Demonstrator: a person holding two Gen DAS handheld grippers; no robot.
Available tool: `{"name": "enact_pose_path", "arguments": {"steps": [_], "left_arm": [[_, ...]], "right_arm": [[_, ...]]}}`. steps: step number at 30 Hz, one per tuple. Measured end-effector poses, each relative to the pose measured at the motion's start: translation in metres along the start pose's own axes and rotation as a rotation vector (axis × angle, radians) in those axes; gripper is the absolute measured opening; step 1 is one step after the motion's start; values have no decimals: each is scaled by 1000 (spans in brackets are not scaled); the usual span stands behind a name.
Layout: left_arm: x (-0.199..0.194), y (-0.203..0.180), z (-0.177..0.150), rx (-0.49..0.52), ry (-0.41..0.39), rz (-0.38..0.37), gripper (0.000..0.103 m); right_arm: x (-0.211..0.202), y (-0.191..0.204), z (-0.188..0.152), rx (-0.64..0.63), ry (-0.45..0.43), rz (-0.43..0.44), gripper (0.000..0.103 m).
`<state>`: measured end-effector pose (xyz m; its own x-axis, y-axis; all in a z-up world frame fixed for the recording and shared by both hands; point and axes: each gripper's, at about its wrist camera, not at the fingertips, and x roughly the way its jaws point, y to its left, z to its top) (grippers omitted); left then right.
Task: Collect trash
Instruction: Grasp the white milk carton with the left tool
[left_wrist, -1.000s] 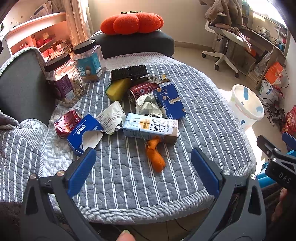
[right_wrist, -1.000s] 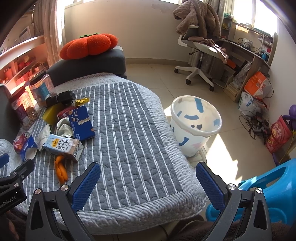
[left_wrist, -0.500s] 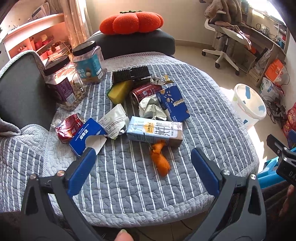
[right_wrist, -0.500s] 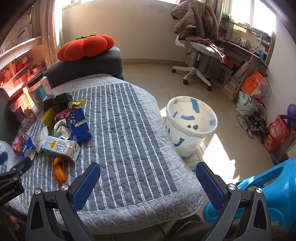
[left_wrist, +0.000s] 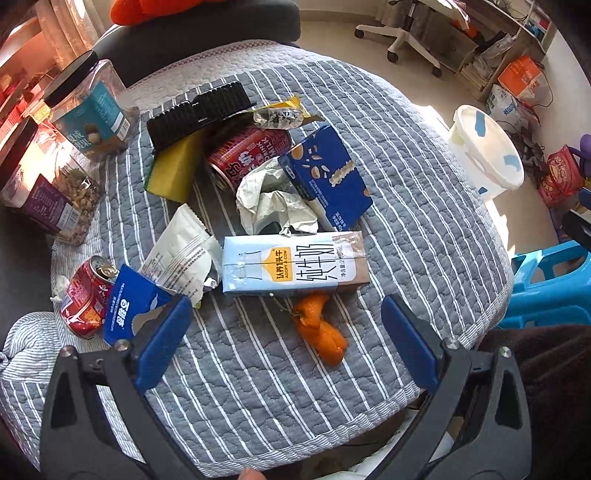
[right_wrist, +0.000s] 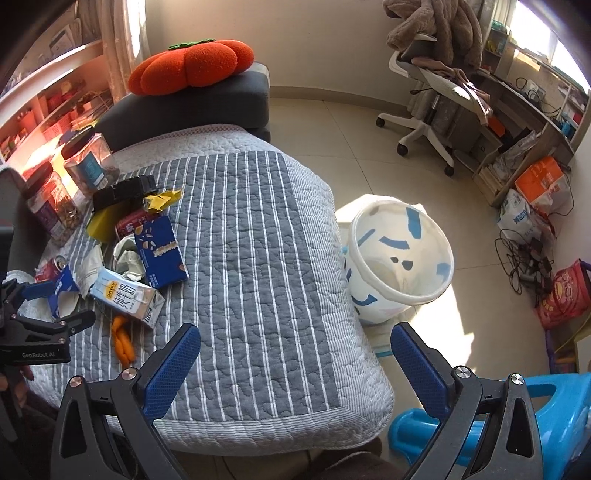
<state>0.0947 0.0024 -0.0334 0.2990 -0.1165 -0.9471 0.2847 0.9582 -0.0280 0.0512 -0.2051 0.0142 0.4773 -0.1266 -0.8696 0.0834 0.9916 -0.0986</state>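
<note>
Both claws gape wide and empty: we should lower our left gripper (left_wrist: 284, 339) squarely over the orange peel (left_wrist: 320, 332) beside the milk carton (left_wrist: 291, 264), while the right gripper (right_wrist: 295, 360) waits near the bin (right_wrist: 399, 258).

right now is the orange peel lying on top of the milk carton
No, the orange peel lies on the quilt just in front of the milk carton, at its near edge.

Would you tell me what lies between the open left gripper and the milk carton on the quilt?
In the left wrist view, the left gripper has only striped quilt and the orange peel before the milk carton; the peel touches the carton's near edge.
</note>
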Motion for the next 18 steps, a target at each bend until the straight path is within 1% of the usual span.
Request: {"name": "enact_pose_path", "arguments": {"steps": [1, 2, 5, 7, 8, 9, 10, 13, 14, 16, 17, 18], "left_arm": [[6, 0, 4, 24, 23, -6, 99], [11, -1, 9, 56, 34, -29, 97], [20, -11, 22, 195, 37, -83, 96], [29, -22, 30, 293, 70, -94, 95], [34, -28, 31, 340, 88, -97, 94], [39, -35, 32, 386, 107, -98, 92], [44, -40, 34, 437, 127, -93, 92], [59, -54, 34, 539, 178, -76, 90], [64, -57, 34, 561, 192, -70, 90], [77, -62, 35, 593, 211, -28, 89], [82, -64, 36, 603, 217, -5, 87], [88, -64, 37, 603, 229, 10, 82]], "right_arm": [[8, -3, 2, 4, 15, 7, 103], [15, -7, 2, 17, 28, 15, 103], [42, -21, -2, 83, 89, 58, 103], [58, -30, -5, 127, 152, 86, 103], [63, -34, -4, 139, 170, 99, 103], [65, -37, -3, 145, 170, 103, 103], [64, -40, 0, 149, 164, 94, 103], [60, -51, 6, 156, 139, 65, 103], [60, -54, 7, 161, 138, 68, 103], [60, -58, 8, 171, 142, 78, 103], [60, -59, 7, 174, 145, 84, 103], [61, -60, 7, 174, 147, 87, 103]]}}
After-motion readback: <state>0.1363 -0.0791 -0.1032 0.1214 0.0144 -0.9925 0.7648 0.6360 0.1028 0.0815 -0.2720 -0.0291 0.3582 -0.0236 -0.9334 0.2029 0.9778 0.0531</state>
